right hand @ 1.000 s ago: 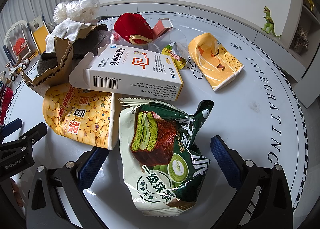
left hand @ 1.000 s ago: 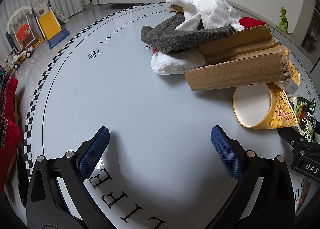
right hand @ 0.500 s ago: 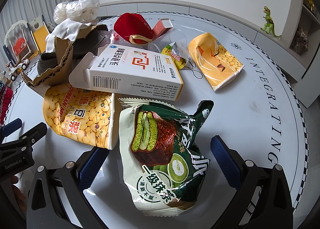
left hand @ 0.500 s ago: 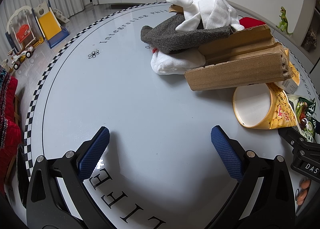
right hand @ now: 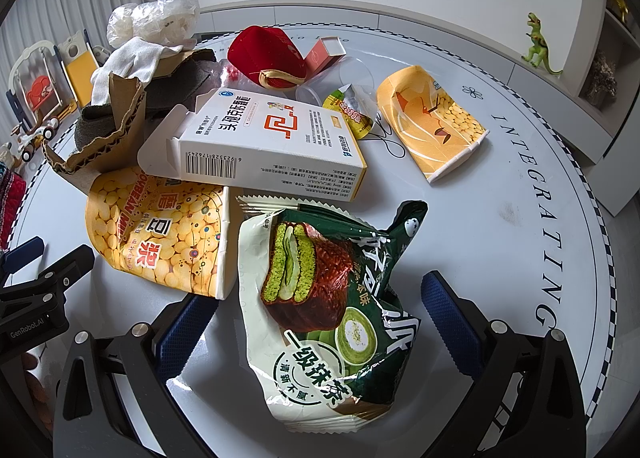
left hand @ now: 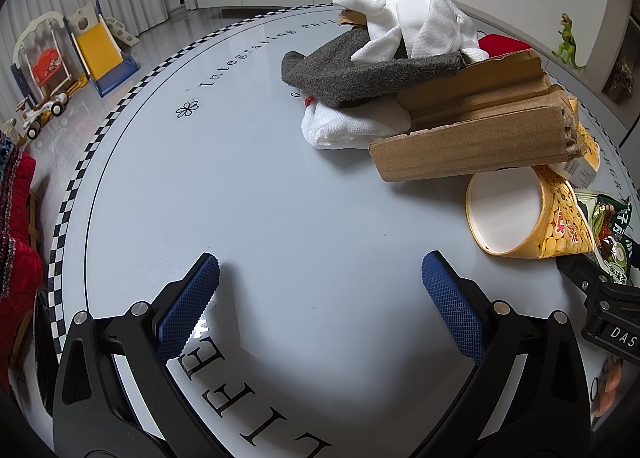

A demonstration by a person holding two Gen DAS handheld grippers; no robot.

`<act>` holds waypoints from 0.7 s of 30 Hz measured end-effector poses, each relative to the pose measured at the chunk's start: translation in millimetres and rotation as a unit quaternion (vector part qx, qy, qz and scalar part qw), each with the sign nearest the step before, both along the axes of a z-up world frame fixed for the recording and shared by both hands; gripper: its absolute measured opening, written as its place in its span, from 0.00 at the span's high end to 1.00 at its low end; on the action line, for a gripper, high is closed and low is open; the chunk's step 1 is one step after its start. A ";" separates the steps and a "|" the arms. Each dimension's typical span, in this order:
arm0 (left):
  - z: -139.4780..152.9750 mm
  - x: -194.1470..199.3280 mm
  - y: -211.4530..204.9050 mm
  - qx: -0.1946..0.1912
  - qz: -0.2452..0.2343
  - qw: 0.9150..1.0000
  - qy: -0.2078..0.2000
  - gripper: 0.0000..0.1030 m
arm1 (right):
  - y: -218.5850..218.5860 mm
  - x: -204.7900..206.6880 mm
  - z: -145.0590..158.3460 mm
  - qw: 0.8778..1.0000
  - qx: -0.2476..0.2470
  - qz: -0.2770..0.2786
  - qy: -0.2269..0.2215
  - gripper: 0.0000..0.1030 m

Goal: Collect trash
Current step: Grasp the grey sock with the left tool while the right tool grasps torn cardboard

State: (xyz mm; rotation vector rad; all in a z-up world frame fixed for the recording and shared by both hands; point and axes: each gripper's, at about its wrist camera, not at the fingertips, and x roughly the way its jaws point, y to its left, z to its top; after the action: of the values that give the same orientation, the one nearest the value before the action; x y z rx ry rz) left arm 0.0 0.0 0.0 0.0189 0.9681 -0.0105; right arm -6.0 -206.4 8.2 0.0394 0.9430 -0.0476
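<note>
Wrapper (right hand: 320,310) (green, matcha) lies between right gripper's (right hand: 320,322) spread fingers.

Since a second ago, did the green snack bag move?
No. In the right wrist view the green snack bag lies in the same spot, its top edge just below the white box, between the open right gripper's fingers.

Lower centre of right wrist view: snack wrapper (right hand: 328,314) on tabletop (right hand: 500,194). Above it, medicine box (right hand: 272,146); left, soy-milk cup (right hand: 160,234); upper right, second cup (right hand: 432,122).
</note>
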 end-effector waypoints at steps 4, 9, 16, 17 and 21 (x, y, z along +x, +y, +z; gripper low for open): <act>0.0 0.0 0.1 0.000 0.000 1.000 0.000 0.05 | 0.0 -0.1 0.0 1.000 0.000 0.000 0.000 0.02; 9.4 -7.8 12.6 -0.047 0.000 0.999 0.003 0.05 | -1.8 -8.8 12.2 1.000 0.008 0.026 0.009 0.03; 58.9 -14.9 19.3 -0.057 -0.069 0.996 -0.009 0.05 | -6.7 -37.0 48.2 0.998 0.015 0.069 -0.001 0.06; 67.0 -14.8 22.3 -0.060 -0.070 0.996 -0.013 0.05 | -6.4 -40.0 56.4 0.997 0.016 0.075 -0.006 0.08; 83.9 -12.5 39.2 -0.055 -0.061 0.996 -0.025 0.05 | -4.8 -39.0 92.9 0.993 0.054 0.106 -0.021 0.17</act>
State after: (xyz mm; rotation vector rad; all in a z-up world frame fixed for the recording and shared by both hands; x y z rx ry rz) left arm -12.5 39.2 83.9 -0.0229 0.9144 -0.1759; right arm -45.0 -211.3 101.0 0.0397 0.9036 0.1994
